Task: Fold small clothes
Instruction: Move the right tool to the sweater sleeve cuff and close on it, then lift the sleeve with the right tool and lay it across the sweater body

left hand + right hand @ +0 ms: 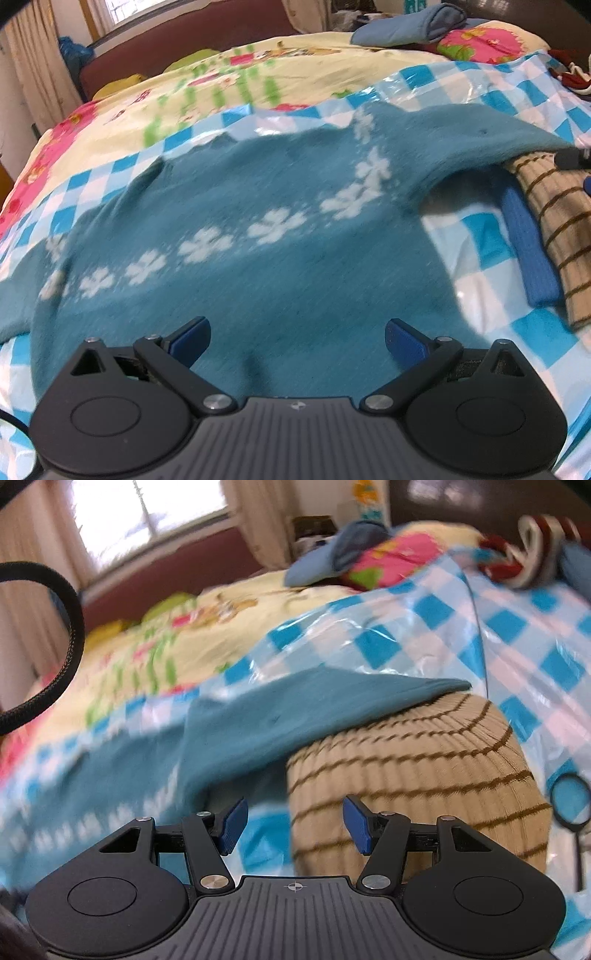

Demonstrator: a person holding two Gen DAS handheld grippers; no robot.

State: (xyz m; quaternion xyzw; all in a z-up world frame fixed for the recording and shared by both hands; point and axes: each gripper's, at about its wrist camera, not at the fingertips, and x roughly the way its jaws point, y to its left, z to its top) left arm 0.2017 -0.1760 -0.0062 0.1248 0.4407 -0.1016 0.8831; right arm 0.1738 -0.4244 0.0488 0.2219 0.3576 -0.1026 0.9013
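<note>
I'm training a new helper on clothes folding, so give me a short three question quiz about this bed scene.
1. True or false: the left hand-held gripper is shut on the teal sweater.
2. Which garment does the sweater's corner overlap: A the beige striped knit, B the red garment, C the folded blue piece?
3. Fill in: the sweater lies on a blue and white ____ sheet.

Key: 1 false, both grippers are open; 2 A; 3 checked.

A teal sweater (258, 206) with white clover shapes is lying spread across the frame's middle, its right corner draping over a folded tan striped knit (413, 775) at right.
</note>
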